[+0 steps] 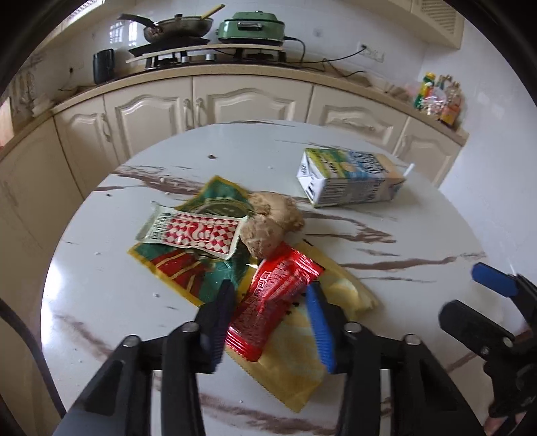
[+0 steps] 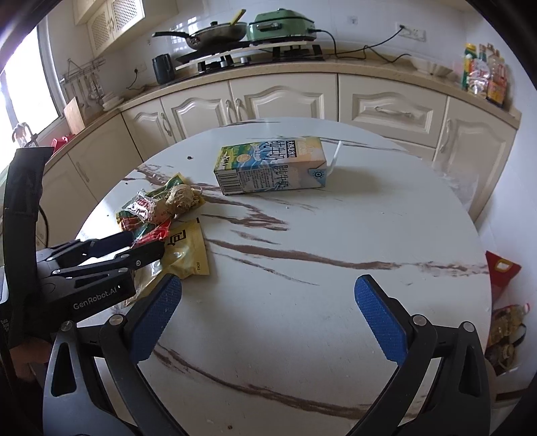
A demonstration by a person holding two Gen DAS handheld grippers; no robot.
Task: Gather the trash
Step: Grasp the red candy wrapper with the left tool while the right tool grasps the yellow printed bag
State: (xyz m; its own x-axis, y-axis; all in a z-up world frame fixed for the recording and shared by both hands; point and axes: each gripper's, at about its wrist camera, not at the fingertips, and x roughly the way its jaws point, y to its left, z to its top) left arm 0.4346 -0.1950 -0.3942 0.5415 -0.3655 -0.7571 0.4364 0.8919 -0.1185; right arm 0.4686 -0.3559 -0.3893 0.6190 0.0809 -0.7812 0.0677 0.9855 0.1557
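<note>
A pile of trash lies on the round marble table point(image 1: 134, 302): a red wrapper point(image 1: 272, 302), a yellow packet point(image 1: 295, 359) under it, a red-and-white checked sachet point(image 1: 194, 231), a green-and-red bag point(image 1: 188, 268) and a piece of ginger point(image 1: 272, 221). My left gripper point(image 1: 268, 302) is open, its jaws on either side of the red wrapper, close to it. A milk carton point(image 2: 272, 167) with a straw lies on its side farther back. My right gripper point(image 2: 268, 295) is open and empty over bare table; it also shows in the left wrist view point(image 1: 483, 291).
Cream kitchen cabinets point(image 2: 282, 97) curve behind the table, with a pan point(image 2: 214, 33), a green electric cooker point(image 2: 282, 23) and a black kettle point(image 2: 162, 68) on the counter. Bottles point(image 2: 483, 73) stand at the counter's right end. Bags point(image 2: 503, 302) lie on the floor at right.
</note>
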